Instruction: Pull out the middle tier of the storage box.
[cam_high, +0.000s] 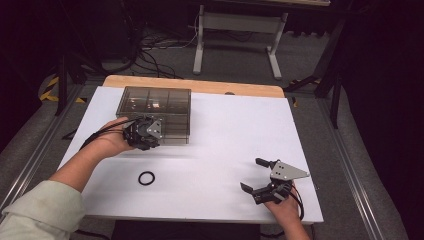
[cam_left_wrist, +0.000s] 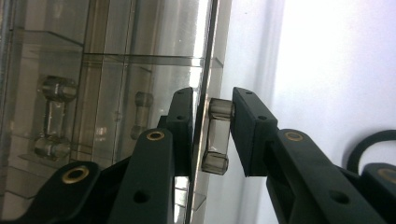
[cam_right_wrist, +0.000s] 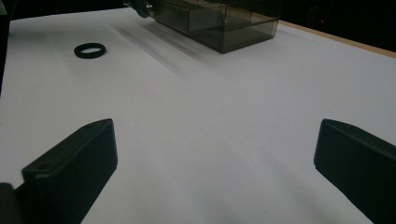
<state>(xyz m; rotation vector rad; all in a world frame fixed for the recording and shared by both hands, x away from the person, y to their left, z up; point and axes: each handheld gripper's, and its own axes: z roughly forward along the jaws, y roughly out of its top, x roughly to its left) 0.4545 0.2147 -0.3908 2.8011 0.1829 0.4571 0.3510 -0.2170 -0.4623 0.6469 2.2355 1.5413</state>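
Left gripper at the front face of the smoky transparent drawer cabinet on the white table; jaws closed on a clear drawer handle and the front panel beside it. Black ring lying flat nearer the table's front edge, apart from both grippers. Right gripper low over bare table at front right, jaws spread wide, nothing between them.

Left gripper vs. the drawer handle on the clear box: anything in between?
Nothing visible. In the left gripper view the left gripper already has its jaws either side of the clear handle, one behind the drawer's front panel, the other just outside the handle. The black ring lies on the table, away from the box.
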